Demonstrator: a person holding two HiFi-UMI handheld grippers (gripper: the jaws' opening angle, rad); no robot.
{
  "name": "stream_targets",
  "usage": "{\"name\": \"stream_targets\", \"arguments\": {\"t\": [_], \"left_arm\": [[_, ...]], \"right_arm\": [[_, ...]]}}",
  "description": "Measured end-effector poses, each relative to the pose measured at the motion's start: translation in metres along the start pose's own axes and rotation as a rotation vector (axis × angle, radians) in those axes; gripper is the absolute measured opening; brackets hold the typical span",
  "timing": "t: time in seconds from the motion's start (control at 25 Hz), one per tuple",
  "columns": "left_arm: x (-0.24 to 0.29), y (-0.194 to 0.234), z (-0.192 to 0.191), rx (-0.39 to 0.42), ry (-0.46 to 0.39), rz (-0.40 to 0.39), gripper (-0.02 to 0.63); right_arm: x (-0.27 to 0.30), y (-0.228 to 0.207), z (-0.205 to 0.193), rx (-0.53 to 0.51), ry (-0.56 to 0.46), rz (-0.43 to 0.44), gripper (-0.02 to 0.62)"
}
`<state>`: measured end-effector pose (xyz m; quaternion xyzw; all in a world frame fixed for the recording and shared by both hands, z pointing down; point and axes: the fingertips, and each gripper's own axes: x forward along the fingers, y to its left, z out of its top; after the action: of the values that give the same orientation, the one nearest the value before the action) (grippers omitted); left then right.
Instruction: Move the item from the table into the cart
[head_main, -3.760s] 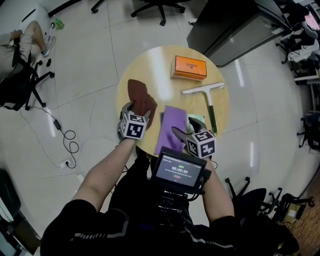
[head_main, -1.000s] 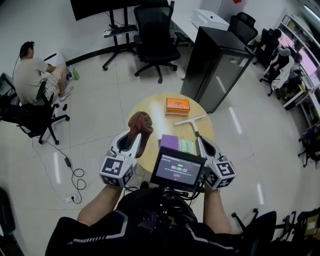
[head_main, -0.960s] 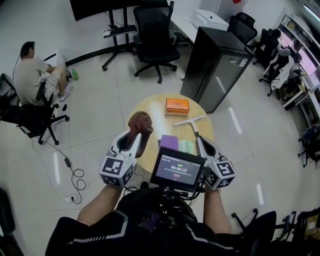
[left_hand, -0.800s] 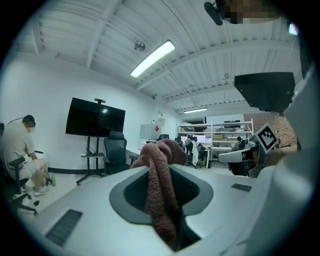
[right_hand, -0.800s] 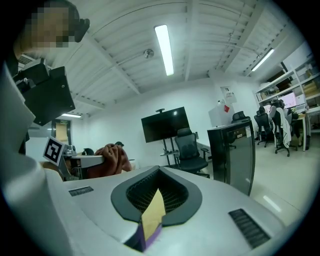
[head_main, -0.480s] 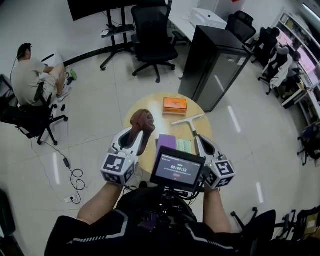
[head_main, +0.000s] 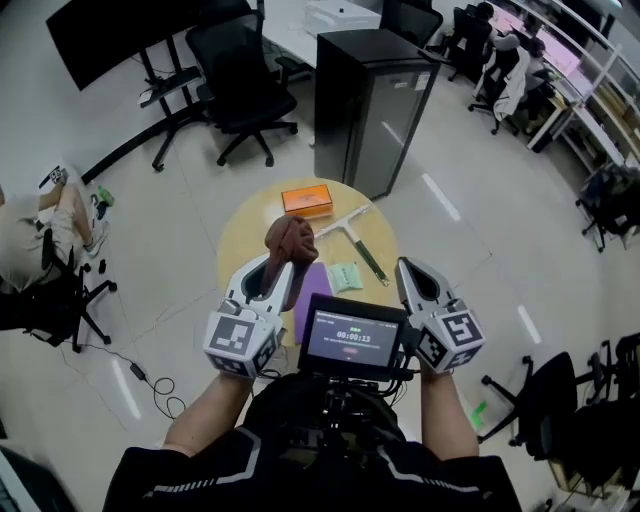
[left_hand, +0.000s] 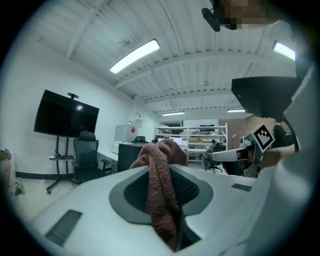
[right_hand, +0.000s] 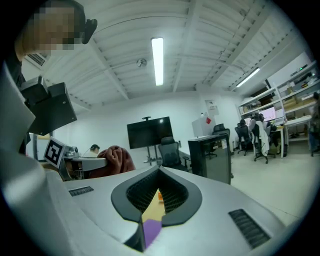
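Table (head_main: 238, 240) dead ahead of me. On it, the box (head_main: 307, 201) sits at twelve o'clock by the far rim. The squeegee (head_main: 352, 236) runs from one round to three, with the packet (head_main: 345, 277) just beside its handle. The flat cloth (head_main: 312, 288) lies at six. My left gripper (head_main: 278, 267) has the bunched cloth (head_main: 291, 240) between its jaws, above the ten o'clock side. The right gripper (head_main: 405, 266) is at the three o'clock rim. Behind the table, the cabinet (head_main: 372, 95) is at one and the chair (head_main: 235, 90) at eleven.

Rough terry cloth (head_main: 291, 240), glossy floor (head_main: 170, 230)

Bright overhead strip light (right_hand: 157, 61); fisheye-warped edges
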<state>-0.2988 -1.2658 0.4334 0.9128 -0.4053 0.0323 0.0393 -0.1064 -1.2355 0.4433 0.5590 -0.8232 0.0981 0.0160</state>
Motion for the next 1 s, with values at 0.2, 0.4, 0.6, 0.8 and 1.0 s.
{"name": "stream_targets", "arguments": {"t": [0.2,0.4,0.6,0.8,1.0], "left_arm": [[0.037,-0.089,0.018,0.028,0.021,-0.304,0.092],[0.070,-0.197,0.016,0.031,0.029,-0.570,0.093],[0.035,-0.382,0.008,0.072,0.008,-0.867,0.092],[-0.106,-0.706,-0.006,0.093,0.038,-1.169,0.094],[-0.201,-0.878,-0.025,0.103,0.074,-1.406,0.094]], "right_arm": [[-0.106,-0.040,0.028,0.032,-0.089,-0.322,0.002],[-0.238,-0.076,0.020,0.065,-0.143,-0.629,0.002],[-0.449,-0.071,-0.007,0.081,-0.207,-0.947,0.002],[-0.809,-0.009,-0.055,0.116,-0.271,-1.271,0.002],[-0.984,0.045,-0.092,0.118,-0.295,-1.495,0.002]]}}
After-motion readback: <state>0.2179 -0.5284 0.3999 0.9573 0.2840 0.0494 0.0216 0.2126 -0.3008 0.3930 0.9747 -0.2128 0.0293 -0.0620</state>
